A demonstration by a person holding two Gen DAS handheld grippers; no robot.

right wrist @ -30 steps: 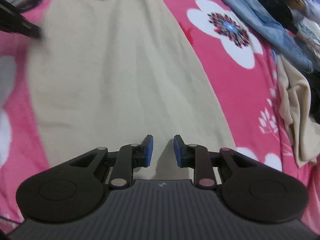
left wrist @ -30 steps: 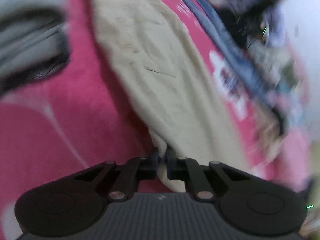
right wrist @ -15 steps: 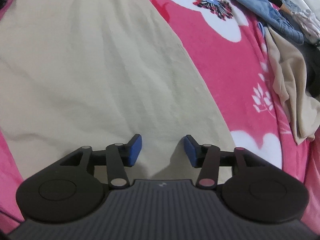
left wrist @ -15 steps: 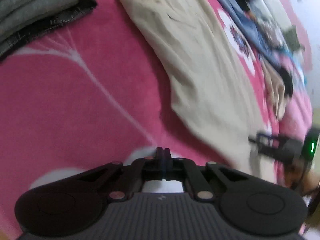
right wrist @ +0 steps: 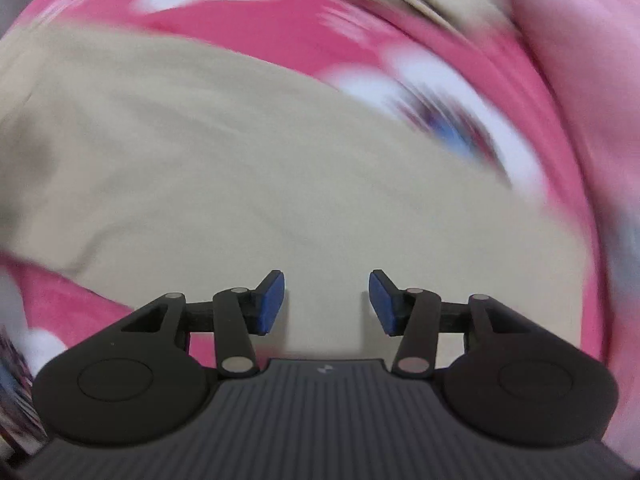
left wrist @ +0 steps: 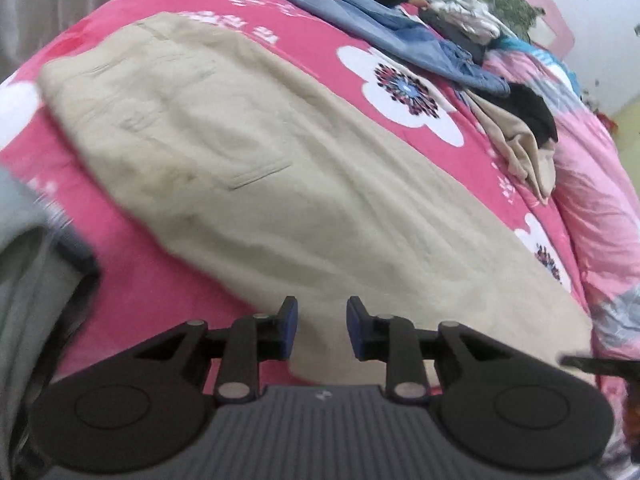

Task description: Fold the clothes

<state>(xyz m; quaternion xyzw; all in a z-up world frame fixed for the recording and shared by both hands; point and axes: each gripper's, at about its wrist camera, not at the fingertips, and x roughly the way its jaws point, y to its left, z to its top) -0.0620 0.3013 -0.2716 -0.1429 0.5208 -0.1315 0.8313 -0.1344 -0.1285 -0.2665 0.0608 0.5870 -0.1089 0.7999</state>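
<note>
Beige trousers (left wrist: pixel 280 168) lie flat and lengthwise across a pink flowered bedspread (left wrist: pixel 132 248); a pocket slit shows near their middle. My left gripper (left wrist: pixel 318 326) hovers over the near edge of the trousers, its jaws opening, with nothing between the blue pads. In the blurred right wrist view the same beige trousers (right wrist: pixel 260 184) fill the picture, and my right gripper (right wrist: pixel 326 300) stands open just above the cloth, holding nothing.
A folded grey garment (left wrist: pixel 28 264) lies at the left edge. Blue jeans (left wrist: pixel 380 16), a black item (left wrist: pixel 532 112) and a crumpled beige cloth (left wrist: pixel 524 152) are heaped at the far right. A pale pink quilt (left wrist: pixel 592 208) runs along the right side.
The left gripper let go of the trouser edge, shut empty, then opened and swung over the trousers. The right gripper widened and rolled, its view now blurred.
</note>
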